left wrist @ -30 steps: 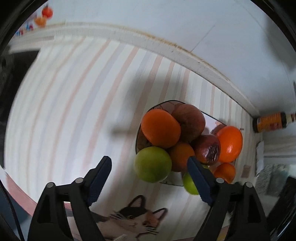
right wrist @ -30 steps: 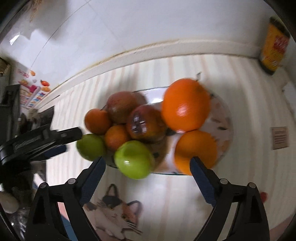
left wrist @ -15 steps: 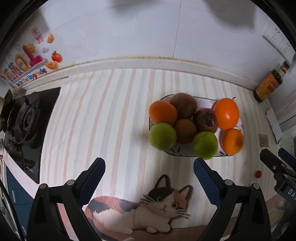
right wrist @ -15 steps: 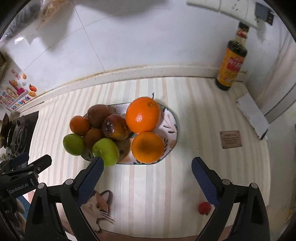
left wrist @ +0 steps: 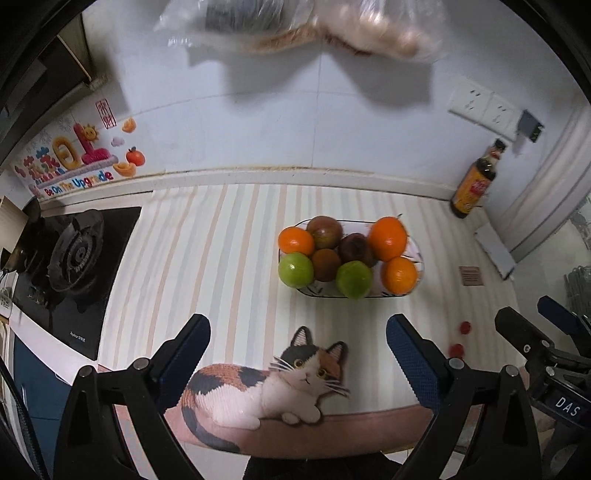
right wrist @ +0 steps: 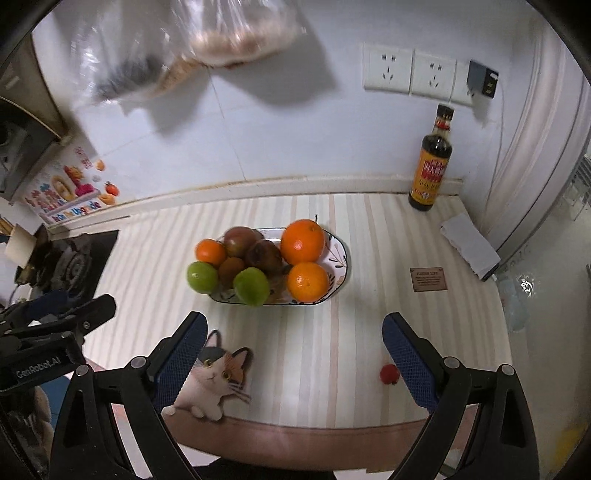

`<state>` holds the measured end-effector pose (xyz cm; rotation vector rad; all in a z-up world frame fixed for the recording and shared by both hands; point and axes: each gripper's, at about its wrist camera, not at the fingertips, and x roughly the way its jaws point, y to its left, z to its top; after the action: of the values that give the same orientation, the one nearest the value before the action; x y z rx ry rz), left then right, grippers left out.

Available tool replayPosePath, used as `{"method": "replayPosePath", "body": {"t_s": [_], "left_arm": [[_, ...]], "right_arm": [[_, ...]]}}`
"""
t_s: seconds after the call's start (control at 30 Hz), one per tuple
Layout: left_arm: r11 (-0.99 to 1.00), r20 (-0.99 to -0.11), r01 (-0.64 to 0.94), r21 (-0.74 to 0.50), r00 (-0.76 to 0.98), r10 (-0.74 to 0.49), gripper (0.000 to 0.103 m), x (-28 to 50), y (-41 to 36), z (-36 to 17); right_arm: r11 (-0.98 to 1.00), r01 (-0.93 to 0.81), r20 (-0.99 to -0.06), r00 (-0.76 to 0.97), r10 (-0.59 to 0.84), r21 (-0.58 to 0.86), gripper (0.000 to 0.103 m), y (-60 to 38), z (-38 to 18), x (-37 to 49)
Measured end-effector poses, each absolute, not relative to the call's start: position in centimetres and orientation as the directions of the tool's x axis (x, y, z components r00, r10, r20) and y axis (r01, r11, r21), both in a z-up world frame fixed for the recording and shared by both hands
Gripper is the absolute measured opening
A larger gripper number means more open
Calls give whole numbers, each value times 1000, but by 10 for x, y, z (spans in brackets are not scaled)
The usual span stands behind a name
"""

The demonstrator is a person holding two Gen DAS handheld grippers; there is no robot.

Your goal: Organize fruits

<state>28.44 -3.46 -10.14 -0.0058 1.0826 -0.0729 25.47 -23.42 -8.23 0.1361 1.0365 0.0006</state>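
Note:
A white patterned plate [left wrist: 420,254] [right wrist: 341,258] on the striped counter holds several fruits: oranges [left wrist: 387,238] [right wrist: 303,242], green apples [left wrist: 295,270] [right wrist: 251,286] and dark reddish fruits [left wrist: 325,232] [right wrist: 264,254]. My left gripper [left wrist: 298,349] is open and empty, held back from the plate over the counter's front edge. My right gripper [right wrist: 291,345] is open and empty, also well short of the plate. A small red fruit [right wrist: 389,374] [left wrist: 464,326] lies on the counter to the right.
A gas stove [left wrist: 70,258] [right wrist: 70,266] is at the left. A soy sauce bottle [left wrist: 476,184] [right wrist: 432,166] stands at the back right by the wall. A cat picture [left wrist: 273,384] [right wrist: 218,376] marks the front edge. Plastic bags [left wrist: 303,26] [right wrist: 221,33] hang above.
Both grippers have pulled back and up from the plate, so the whole counter, wall and hanging bags now show. Both stay open and empty.

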Motion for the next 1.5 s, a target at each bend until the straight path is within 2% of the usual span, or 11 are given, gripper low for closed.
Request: {"method": "replayPosePath", "body": {"t_s": [0.5, 1.0, 1.07, 1.1, 1.23, 1.5], "left_arm": [[996, -846, 77, -39, 528, -74, 98, 237, -36, -50], [996, -847, 73, -45, 526, -76, 98, 237, -43, -45], [996, -853, 82, -35, 516, -72, 99, 244, -49, -48], [996, -854, 85, -30, 515, -69, 103, 246, -50, -51], [996, -856, 92, -9, 513, -55, 103, 263, -64, -67], [985, -909, 130, 115, 414, 51, 103, 303, -113, -144]], "right_arm": [[991, 45, -818, 571, 78, 125, 98, -233, -16, 204], [985, 48, -823, 557, 113, 167, 98, -250, -20, 216], [980, 58, -827, 548, 128, 191, 98, -258, -27, 223], [976, 75, -830, 542, 133, 205, 98, -267, -33, 226], [967, 147, -856, 505, 109, 210, 98, -300, -66, 241], [944, 294, -948, 313, 55, 152, 98, -370, -204, 256]]}}
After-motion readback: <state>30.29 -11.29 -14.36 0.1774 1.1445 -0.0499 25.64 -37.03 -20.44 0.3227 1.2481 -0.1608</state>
